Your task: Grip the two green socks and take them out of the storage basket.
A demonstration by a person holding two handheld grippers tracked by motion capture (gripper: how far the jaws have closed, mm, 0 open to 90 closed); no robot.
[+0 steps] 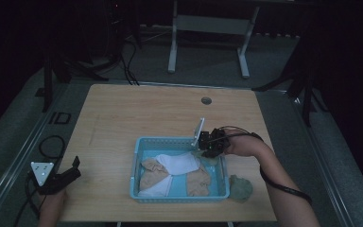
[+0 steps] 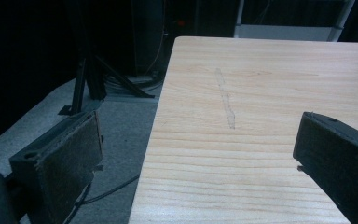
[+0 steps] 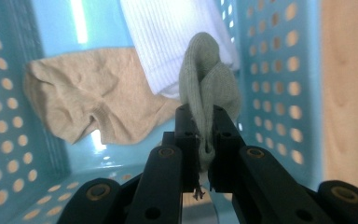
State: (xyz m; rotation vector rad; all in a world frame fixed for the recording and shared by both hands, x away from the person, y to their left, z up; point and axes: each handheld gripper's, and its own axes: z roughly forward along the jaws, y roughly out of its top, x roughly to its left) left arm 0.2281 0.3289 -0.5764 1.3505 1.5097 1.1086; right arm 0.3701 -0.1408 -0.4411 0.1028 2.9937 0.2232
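Left claw (image 1: 75, 163) sits at the lower left of the high view, low over the counter (image 1: 123, 109) edge, hand (image 1: 52, 205) coming in from the bottom; jaws stand wide apart with nothing between them, and in the left gripper view they frame bare wood and the floor beyond; it looks parked, no part in the work right now.

Centre of the high view: blue basket (image 1: 179, 196) on the counter, already holding several socks, tan sock (image 1: 152, 171) at its left side, white sock (image 1: 182, 162) across the middle, another tan one (image 1: 197, 182) toward the right; so sorting looks well underway, judging by the load.

Right of centre: right claw (image 1: 208, 150) hangs over the basket's upper right corner, forearm reaching in from the lower right of the frame, wrist bent so the claw points down into the basket; jaws pinched narrow on a grey-green sock (image 3: 208, 81), which in the right gripper view dangles just above the basket floor, close to the perforated wall; not let go yet.

Far right: one more grey-green sock (image 1: 240, 187) lies bunched on the counter just outside the basket's lower right corner; likely left to go in after this drop.
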